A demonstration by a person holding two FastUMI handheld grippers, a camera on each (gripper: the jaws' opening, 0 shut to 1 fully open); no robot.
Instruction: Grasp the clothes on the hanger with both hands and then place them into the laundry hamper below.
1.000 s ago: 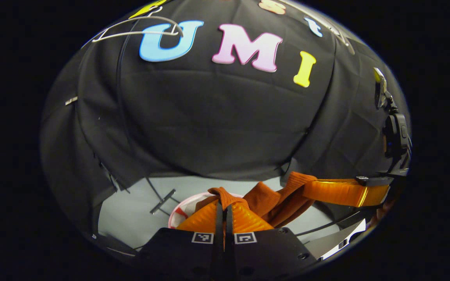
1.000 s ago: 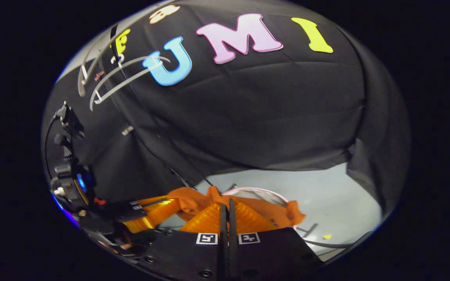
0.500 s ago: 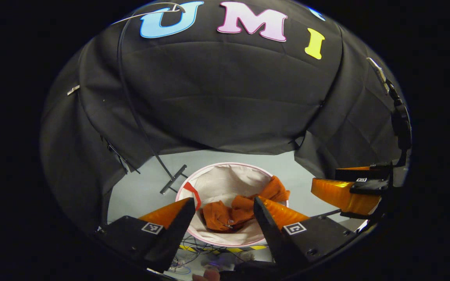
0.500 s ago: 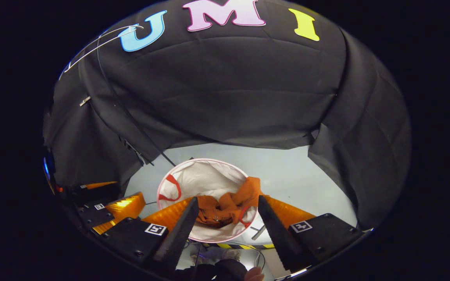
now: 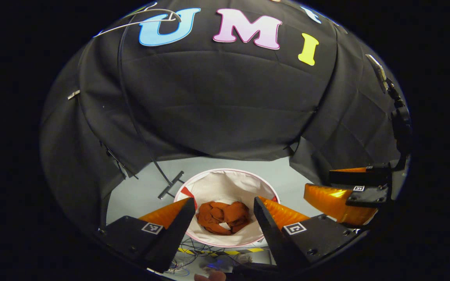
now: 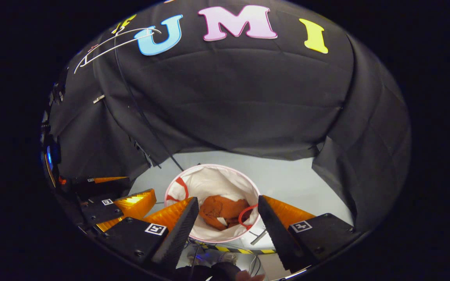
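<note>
An orange garment (image 5: 222, 217) lies crumpled at the bottom of the round white laundry hamper (image 5: 229, 181); the right gripper view shows the same garment (image 6: 223, 210) inside the hamper (image 6: 209, 181). My left gripper (image 5: 223, 212) hangs open above the hamper with nothing between its fingers. My right gripper (image 6: 228, 210) is open and empty too, also over the hamper. The right gripper (image 5: 342, 195) appears at the right of the left gripper view, and the left gripper (image 6: 125, 203) at the left of the right gripper view. A bare white wire hanger (image 5: 139, 23) hangs at the upper left.
The hamper stands on a pale grey floor (image 5: 139, 195) ringed by black cloth walls. A thin dark pole (image 5: 139, 125) with a metal foot (image 5: 171, 184) stands just left of the hamper. Cables and yellow-black tape (image 5: 225, 251) lie on the floor in front of it.
Both grippers went from shut on the orange garment to open. The garment fell from above the rim and settled into a heap at the hamper's bottom.
</note>
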